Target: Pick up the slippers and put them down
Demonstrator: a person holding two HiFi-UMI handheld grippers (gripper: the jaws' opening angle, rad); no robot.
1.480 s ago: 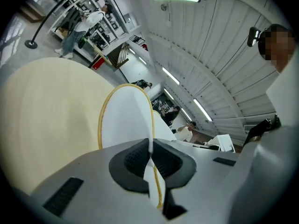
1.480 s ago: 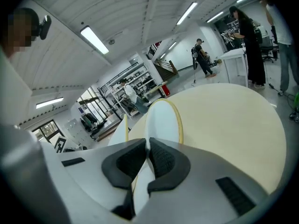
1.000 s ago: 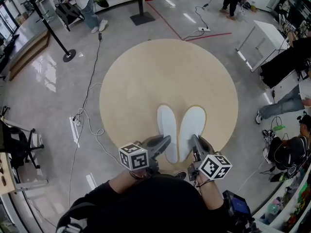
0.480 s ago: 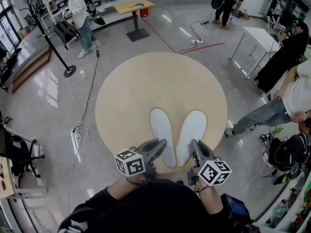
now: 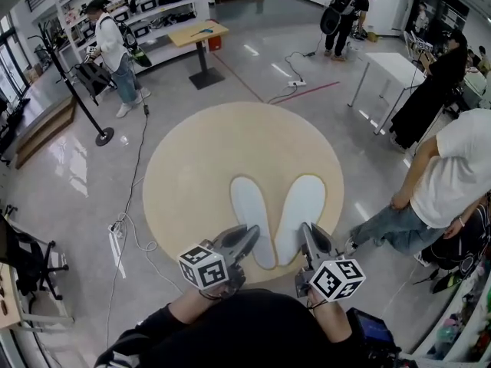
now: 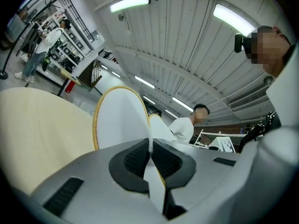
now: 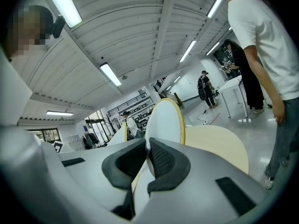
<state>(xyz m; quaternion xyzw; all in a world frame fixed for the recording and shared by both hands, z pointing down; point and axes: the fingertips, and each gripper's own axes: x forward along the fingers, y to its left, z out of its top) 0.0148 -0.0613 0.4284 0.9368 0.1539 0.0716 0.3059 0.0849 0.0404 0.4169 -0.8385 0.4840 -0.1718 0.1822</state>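
Note:
Two white slippers with yellow rims hang side by side above a round beige mat (image 5: 230, 144). My left gripper (image 5: 249, 234) is shut on the heel end of the left slipper (image 5: 249, 205). My right gripper (image 5: 308, 233) is shut on the heel end of the right slipper (image 5: 303, 204). In the left gripper view the left slipper (image 6: 119, 118) stands up between the black pads (image 6: 133, 160), its thin edge pinched there. In the right gripper view the right slipper (image 7: 166, 118) rises from the shut pads (image 7: 161, 160) in the same way.
A person in a white T-shirt (image 5: 453, 171) stands close at the right of the mat. A cable (image 5: 138, 167) and power strip lie on the floor at left. A coat stand (image 5: 77, 83), a wooden table (image 5: 199, 33) and a white table (image 5: 383, 67) stand further off.
Both grippers have risen and moved forward with the slippers held in them. The person in the white T-shirt has walked in at the right.

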